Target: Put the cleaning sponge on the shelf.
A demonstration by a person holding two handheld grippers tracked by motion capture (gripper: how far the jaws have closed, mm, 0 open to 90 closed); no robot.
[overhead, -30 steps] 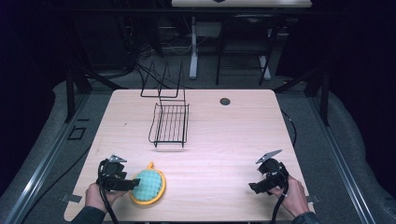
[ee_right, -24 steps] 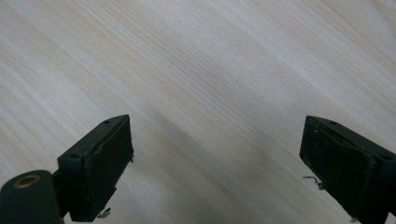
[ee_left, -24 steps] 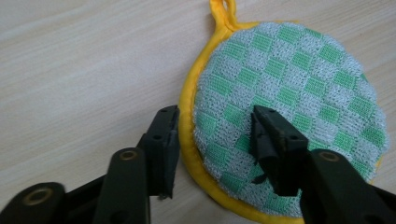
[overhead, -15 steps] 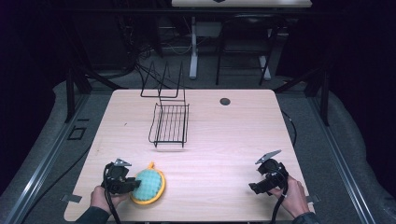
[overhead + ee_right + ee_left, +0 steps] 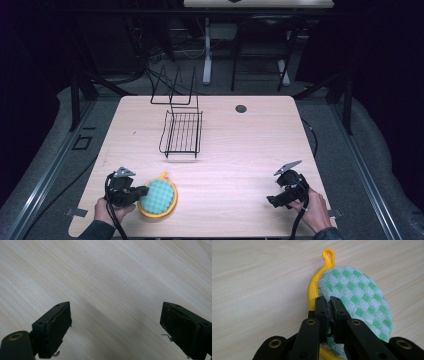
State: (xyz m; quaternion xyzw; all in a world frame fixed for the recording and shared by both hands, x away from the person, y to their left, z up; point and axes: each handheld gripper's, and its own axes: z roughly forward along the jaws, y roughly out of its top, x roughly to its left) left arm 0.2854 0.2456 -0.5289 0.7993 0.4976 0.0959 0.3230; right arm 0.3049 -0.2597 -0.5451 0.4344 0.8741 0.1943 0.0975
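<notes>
At the near left of the table [image 5: 240,150], the left gripper [image 5: 329,305] has just been closing and now pinches the near rim of the round green-checked pot holder [image 5: 359,302], which lies flat close to the near edge. The step in hand looks like the grasp; next comes a lift, probably toward the black wire rack [image 5: 181,133], though that is a guess. The right gripper [image 5: 115,327] rests at the near right, jaws spread wide over bare wood, holding nothing. Open tabletop lies between holder and rack; a second wire stand [image 5: 172,87] sits at the far edge.
</notes>
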